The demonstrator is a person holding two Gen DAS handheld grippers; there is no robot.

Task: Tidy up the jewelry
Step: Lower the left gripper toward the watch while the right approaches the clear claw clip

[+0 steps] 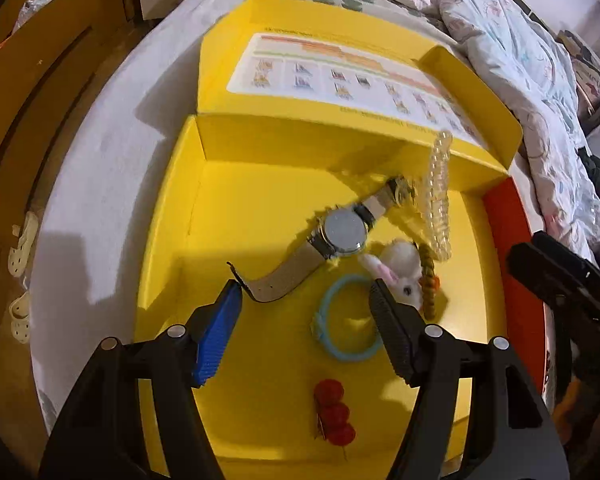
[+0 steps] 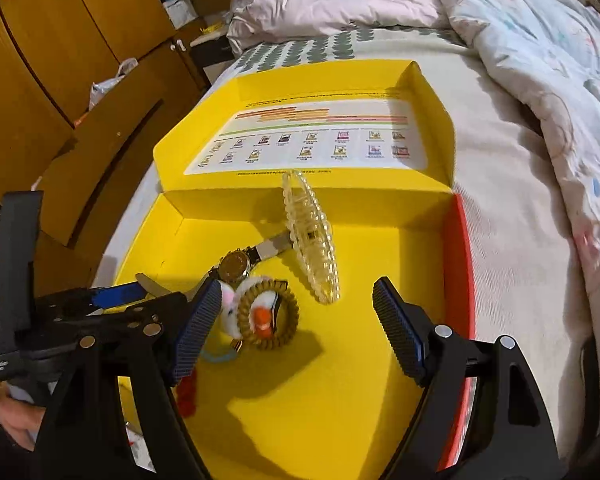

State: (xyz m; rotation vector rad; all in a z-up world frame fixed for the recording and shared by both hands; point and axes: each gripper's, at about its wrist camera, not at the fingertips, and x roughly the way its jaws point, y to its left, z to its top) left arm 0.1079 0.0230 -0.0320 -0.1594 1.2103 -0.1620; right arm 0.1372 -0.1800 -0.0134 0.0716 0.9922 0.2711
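Shown, inside the yellow box [image 1: 172,216] on the bed [image 1: 100,184]: the wristwatch [image 1: 342,236], stiff-cased with a limp strap best pinched mid-band, lies near the back wall, while both the left hand-held gripper [image 1: 306,292] and right hand-held gripper [image 2: 296,300] hover released.

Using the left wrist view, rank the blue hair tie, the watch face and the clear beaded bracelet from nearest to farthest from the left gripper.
1. Blue hair tie: lying flat on the yellow box floor, right by the left gripper, next to its right finger.
2. Watch face: farther up, mid-box.
3. Clear beaded bracelet: farthest, leaning against the back wall, upper right.
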